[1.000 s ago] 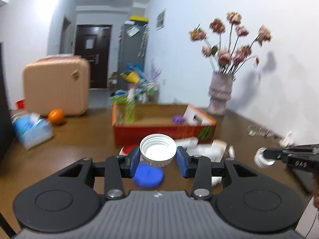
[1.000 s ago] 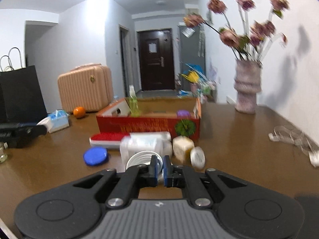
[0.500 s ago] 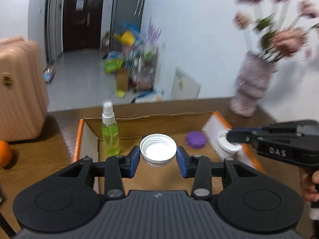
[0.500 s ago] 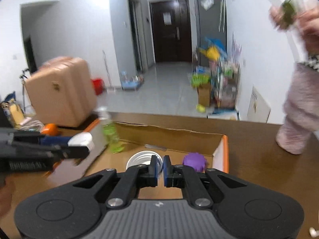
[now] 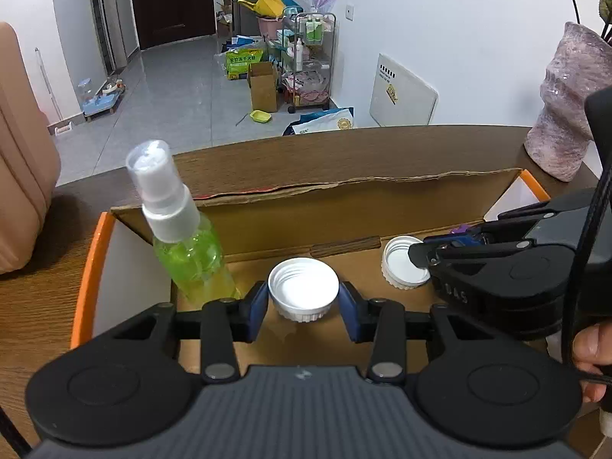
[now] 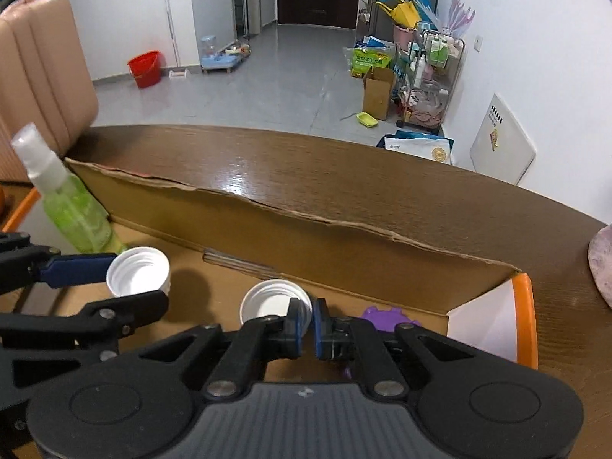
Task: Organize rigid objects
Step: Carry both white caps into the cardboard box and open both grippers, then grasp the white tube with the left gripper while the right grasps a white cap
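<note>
Left gripper (image 5: 304, 308): its blue pads sit on either side of a round white ribbed plastic cap (image 5: 303, 288), open side up, held above the box floor; jaws at a narrow spread set by the cap.
Right gripper (image 6: 309, 329): its jaws have just been opening a little; a thin gap shows between the blue pads, with the rim of a second white ribbed cap (image 6: 273, 302) in that gap (whether the pads still press on it cannot be told).
Second cap, seen from the left wrist: to the right of the first cap, low over the box floor.
Shallow brown cardboard box with orange edges (image 5: 344, 214): both caps are inside it, over its near half.
Purple lid (image 6: 386, 315): on the box floor at the right, just beside the right gripper.
Green spray bottle with a white pump top (image 5: 179, 229): upright in the box's left part.
Brown wooden table (image 6: 344, 176): under the box.
Mottled pink vase (image 5: 566, 99): on the table, far right, outside the box.
</note>
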`<state>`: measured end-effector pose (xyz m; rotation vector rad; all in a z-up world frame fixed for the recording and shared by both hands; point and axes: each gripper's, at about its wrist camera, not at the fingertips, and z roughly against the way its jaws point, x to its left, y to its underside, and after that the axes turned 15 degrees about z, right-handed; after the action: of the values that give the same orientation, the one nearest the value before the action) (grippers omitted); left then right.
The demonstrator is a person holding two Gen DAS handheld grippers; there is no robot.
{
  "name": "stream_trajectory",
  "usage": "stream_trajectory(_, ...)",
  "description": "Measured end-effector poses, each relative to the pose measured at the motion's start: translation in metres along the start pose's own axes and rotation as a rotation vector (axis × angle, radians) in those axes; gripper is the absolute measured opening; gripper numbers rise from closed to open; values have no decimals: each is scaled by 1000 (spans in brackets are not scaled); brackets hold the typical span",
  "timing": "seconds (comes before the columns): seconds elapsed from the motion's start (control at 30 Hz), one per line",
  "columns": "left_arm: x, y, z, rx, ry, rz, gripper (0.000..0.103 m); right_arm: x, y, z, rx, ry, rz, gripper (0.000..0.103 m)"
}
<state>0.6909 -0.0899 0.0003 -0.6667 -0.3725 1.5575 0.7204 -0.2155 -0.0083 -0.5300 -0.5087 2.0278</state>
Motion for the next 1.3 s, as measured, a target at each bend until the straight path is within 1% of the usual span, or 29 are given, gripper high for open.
stream_trajectory(0.03,0,0,-2,2,-3,3,42,1,-1,0,0,8,-1,14)
stream_trajectory(0.1,-2,0,-4,13,-1,-1,45,3,-1,2,-3,3,-12,14)
stream_trajectory(0.17,-3,0,-3,17,3,-7,51,2,-1,12,-15,5,-13,14)
stream_trajectory(0.27,0,-3,9,8,9,4,51,0,-1,42,-52,18,-8,15)
stream_trajectory(0.37,4,-3,37,-14,19,5,51,-1,2,83,-91,45,8,16)
stream_trajectory(0.53,13,7,116,-95,49,3,55,-2,21,161,-142,109,34,19)
stream_trajectory(0.6,17,15,153,-136,59,1,60,3,33,197,-172,129,42,20)
stream_trajectory(0.7,28,38,212,-213,81,-10,64,15,58,250,-239,142,56,27)
stream_trajectory(0.73,35,48,232,-239,88,-8,66,20,70,268,-268,143,63,32)
stream_trajectory(0.77,41,60,249,-267,88,-10,72,26,82,285,-299,144,68,36)
stream_trajectory(0.8,45,73,267,-299,86,-20,78,32,96,301,-335,147,72,37)
stream_trajectory(0.87,52,106,304,-387,92,-37,82,46,128,330,-424,147,74,39)
stream_trajectory(0.93,66,140,334,-453,106,-4,83,58,163,351,-495,145,44,40)
stream_trajectory(1.0,78,174,356,-467,136,36,89,72,197,362,-547,141,19,43)
stream_trajectory(1.03,83,196,366,-486,145,55,92,81,215,369,-572,144,3,48)
stream_trajectory(1.07,87,213,374,-509,147,61,97,90,231,374,-595,148,-5,55)
stream_trajectory(1.1,91,235,384,-544,142,64,99,99,249,380,-621,155,-11,58)
stream_trajectory(1.17,98,276,399,-610,137,77,100,116,282,383,-645,164,-6,59)
stream_trajectory(1.2,103,293,405,-625,134,94,100,127,300,382,-646,181,-13,59)
stream_trajectory(1.23,108,316,408,-633,145,112,100,136,313,379,-639,196,-26,59)
stream_trajectory(1.27,112,331,409,-628,149,118,100,145,327,376,-629,205,-24,59)
stream_trajectory(1.3,114,348,408,-624,132,132,100,156,343,373,-625,217,-30,59)
